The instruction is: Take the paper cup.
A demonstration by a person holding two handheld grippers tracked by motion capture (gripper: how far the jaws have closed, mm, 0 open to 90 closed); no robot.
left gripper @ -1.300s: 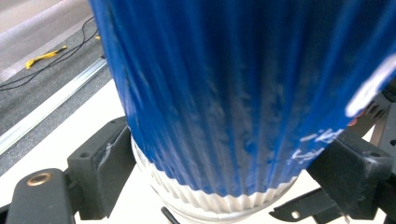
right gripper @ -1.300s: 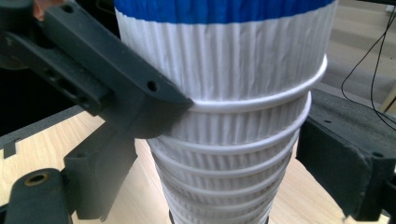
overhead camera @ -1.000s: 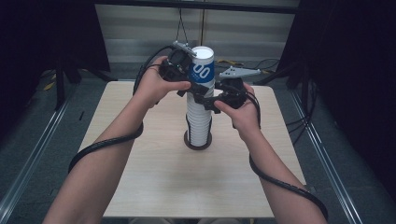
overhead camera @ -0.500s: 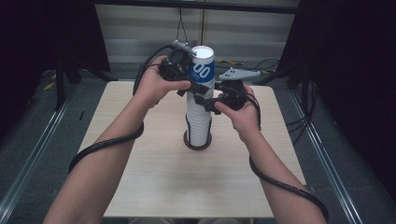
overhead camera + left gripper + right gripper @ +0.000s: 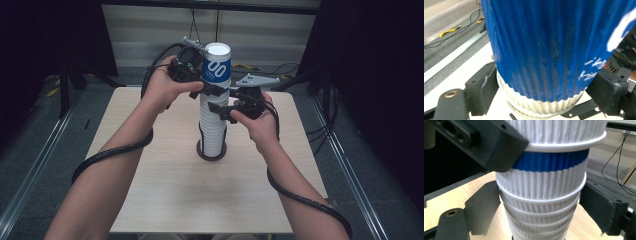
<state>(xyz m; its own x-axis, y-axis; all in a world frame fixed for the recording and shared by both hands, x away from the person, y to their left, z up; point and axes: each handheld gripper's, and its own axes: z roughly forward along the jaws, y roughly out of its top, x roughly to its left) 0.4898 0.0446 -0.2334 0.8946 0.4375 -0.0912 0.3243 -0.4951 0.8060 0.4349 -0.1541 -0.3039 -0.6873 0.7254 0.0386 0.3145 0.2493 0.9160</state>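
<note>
Light wooden table [image 5: 150, 200], bare across its near half, and dead centre stands a tall stack of white ribbed cups [image 5: 212, 132] (upright, its base ringed dark), with open board from three round to nine o'clock.

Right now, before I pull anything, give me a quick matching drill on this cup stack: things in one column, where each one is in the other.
Things:
1. blue cup
2. left gripper
3. right gripper
4. dark round base

Places:
A. jaws either side of the white cups, lower down the stack
B. on the table, under the stack
C. top of the stack
D. jaws at the blue cup's lower edge

Pairs: 1-C, 2-D, 3-A, 4-B
</note>
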